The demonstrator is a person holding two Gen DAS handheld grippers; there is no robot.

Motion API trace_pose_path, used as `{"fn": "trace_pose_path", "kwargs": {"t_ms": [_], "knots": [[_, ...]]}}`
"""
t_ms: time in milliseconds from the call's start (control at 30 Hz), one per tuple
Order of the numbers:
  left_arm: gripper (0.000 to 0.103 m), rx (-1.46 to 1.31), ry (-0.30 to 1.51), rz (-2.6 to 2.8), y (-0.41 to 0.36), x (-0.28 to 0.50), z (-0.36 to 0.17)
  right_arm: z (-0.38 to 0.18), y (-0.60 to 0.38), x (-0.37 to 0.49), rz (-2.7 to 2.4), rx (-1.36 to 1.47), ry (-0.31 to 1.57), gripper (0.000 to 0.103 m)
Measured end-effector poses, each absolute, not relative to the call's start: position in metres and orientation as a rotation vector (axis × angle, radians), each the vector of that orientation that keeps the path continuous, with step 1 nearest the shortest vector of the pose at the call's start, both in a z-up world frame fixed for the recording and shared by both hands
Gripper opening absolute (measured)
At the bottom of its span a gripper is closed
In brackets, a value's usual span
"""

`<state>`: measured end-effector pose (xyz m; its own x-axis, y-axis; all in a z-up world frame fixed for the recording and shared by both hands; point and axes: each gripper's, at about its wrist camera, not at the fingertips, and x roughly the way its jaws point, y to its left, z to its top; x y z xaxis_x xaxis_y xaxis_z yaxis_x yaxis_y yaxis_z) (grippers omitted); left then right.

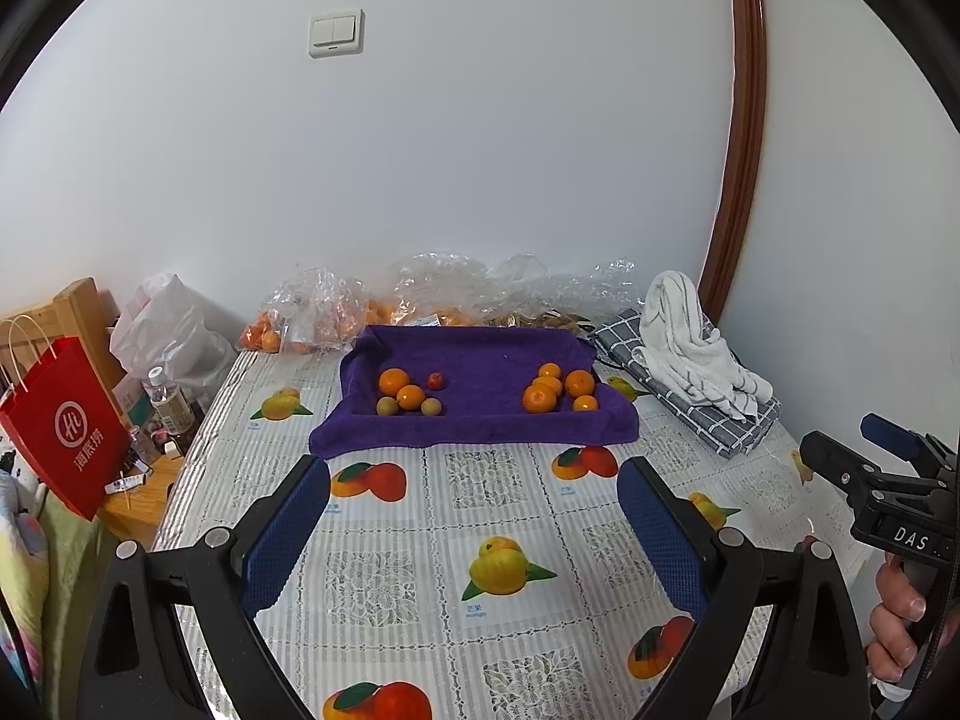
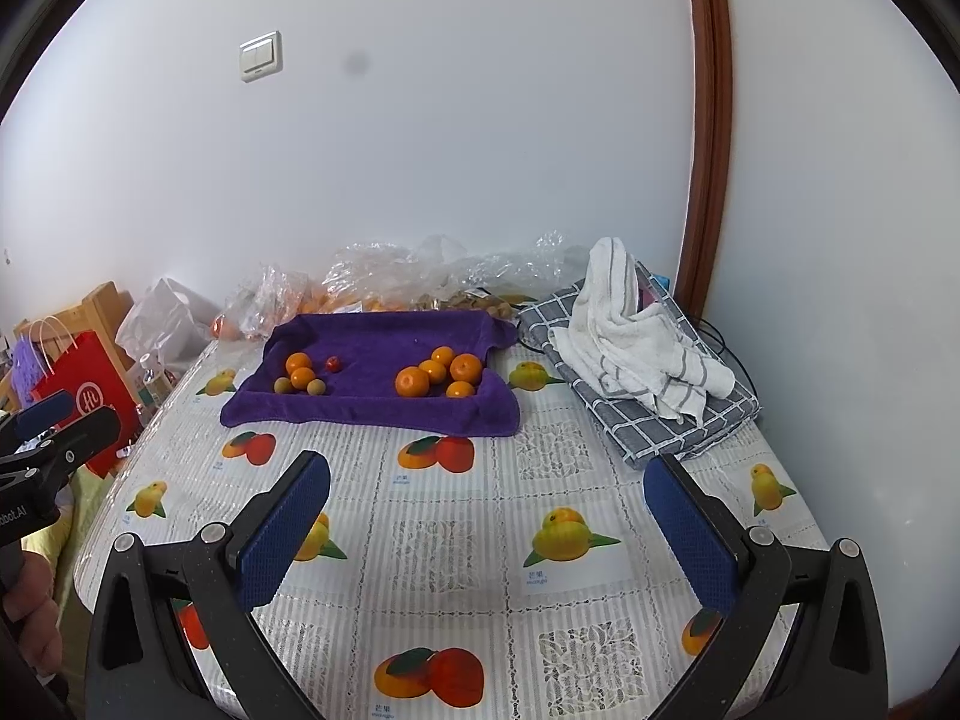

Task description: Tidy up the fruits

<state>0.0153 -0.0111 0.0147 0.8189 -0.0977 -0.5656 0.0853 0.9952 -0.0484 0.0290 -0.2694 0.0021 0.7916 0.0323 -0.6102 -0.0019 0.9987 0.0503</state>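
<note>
Both tongs, left (image 1: 474,531) and right (image 2: 486,531), gaping, empty; textured blue pads; round oranges (image 1: 557,390) on plush purple towel (image 1: 480,426).

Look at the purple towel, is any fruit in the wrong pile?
Maybe. The right pile is all oranges. The left pile mixes two oranges with one small red fruit and two greenish-brown ones, so it looks unsorted.
</note>
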Motion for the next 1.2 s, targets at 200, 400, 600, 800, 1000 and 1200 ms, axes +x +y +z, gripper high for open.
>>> {"fn": "trace_pose_path", "kwargs": {"t_ms": [200,400,600,800,1000,1200], "knots": [[0.097,-0.022,0.604,-0.099,-0.0104,0.0152,0.0146,0.0006,-0.2681,0.0293,0.021,0.048,0.660,0.103],[0.097,-0.025,0.606,-0.096,-0.0080,0.0148,0.0138,0.0003,-0.2678,0.0294,0.021,0.048,0.660,0.103],[0.097,-0.019,0.608,-0.099,-0.0075,0.0143,0.0127,-0.0003,-0.2668,0.0297,0.022,0.050,0.661,0.103],[0.097,-0.018,0.609,-0.100,-0.0081,0.0143,0.0118,-0.0007,-0.2669,0.0299,0.022,0.050,0.661,0.103],[0.097,-0.016,0.609,-0.101,-0.0080,0.0145,0.0119,-0.0023,-0.2665,0.0302,0.024,0.054,0.664,0.103],[0.097,-0.017,0.609,-0.101,-0.0077,0.0148,0.0121,-0.0049,-0.2641,0.0299,0.023,0.054,0.667,0.103]]}}
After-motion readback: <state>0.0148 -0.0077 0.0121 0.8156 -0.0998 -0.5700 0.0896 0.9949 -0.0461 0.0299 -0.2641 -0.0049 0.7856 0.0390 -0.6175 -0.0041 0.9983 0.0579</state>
